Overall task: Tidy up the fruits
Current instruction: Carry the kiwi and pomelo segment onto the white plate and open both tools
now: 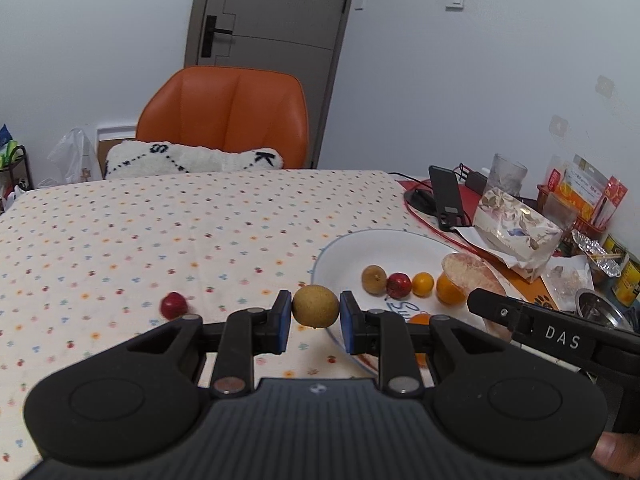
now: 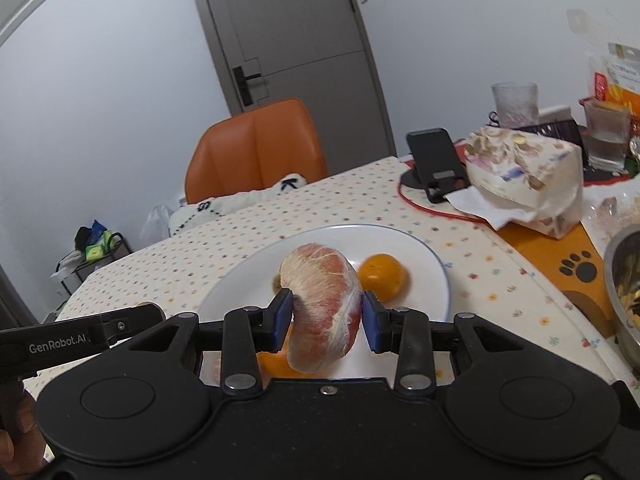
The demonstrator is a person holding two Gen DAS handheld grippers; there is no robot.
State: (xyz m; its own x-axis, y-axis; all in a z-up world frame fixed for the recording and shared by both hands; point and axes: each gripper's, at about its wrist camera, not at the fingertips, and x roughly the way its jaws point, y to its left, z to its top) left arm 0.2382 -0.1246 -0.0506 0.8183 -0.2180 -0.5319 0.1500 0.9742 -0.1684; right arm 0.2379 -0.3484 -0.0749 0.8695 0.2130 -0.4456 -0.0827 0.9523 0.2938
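- While the white plate [image 1: 340, 248] serves as the gathering spot, the left gripper [image 1: 315, 316] pinches a brown round fruit [image 1: 315, 306] between its blue pads, held just off the plate's near-left rim, above the dotted tablecloth [image 1: 160, 232].
- Over the plate's near half, the right gripper [image 2: 327, 316] clamps a peeled grapefruit segment [image 2: 322, 308]; its long axis runs roughly upright and leans a little, crosswise to the jaws.
- On the plate lie a second brown fruit [image 1: 374, 279], a red fruit [image 1: 399, 284], a small orange fruit [image 1: 423, 283] and a larger orange [image 1: 450, 290], in a row.
- One red fruit [image 1: 173, 305] sits loose on the cloth, well left of the plate.
- Judging by this, the right gripper only needs to lower; the left must travel rightward over the rim first. The left is nearer the stray red fruit.
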